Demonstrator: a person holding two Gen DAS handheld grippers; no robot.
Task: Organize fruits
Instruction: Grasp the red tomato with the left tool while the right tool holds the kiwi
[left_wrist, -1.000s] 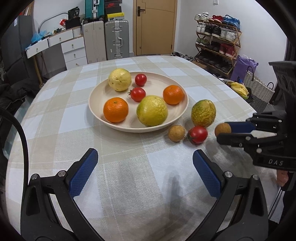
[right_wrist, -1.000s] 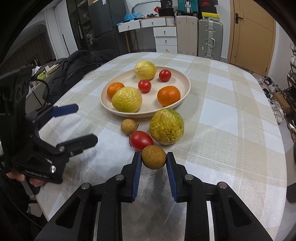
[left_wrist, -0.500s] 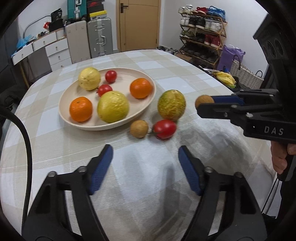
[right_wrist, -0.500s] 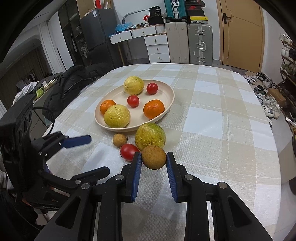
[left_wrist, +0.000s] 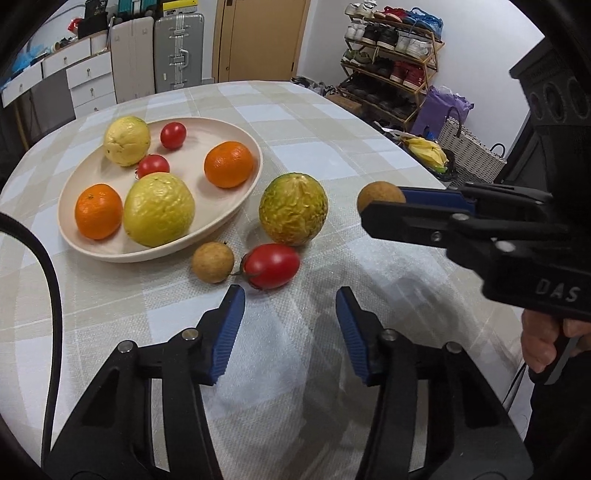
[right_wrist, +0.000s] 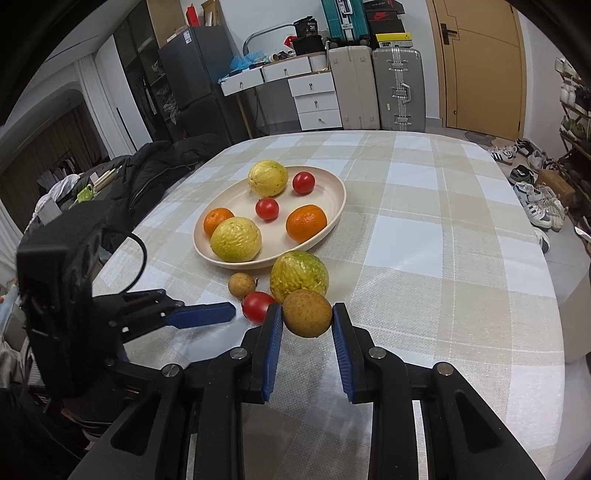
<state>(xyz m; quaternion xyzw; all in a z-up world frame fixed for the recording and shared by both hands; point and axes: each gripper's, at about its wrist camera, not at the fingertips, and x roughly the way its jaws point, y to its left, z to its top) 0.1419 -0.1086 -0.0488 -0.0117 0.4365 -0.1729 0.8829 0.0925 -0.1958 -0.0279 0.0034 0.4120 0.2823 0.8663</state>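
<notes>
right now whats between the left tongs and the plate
In the left wrist view, a small brown fruit and a red tomato lie on the tablecloth between the open left tongs and the plate.

Plate (right_wrist: 338, 206) sits on the table (right_wrist: 443, 258), holding six fruits. Just off the plate's near rim on the table: small round fruit (right_wrist: 241, 284), tomato (right_wrist: 257, 306) beside it, large wrinkled fruit (right_wrist: 299, 276) right of both, close to the rim.
</notes>
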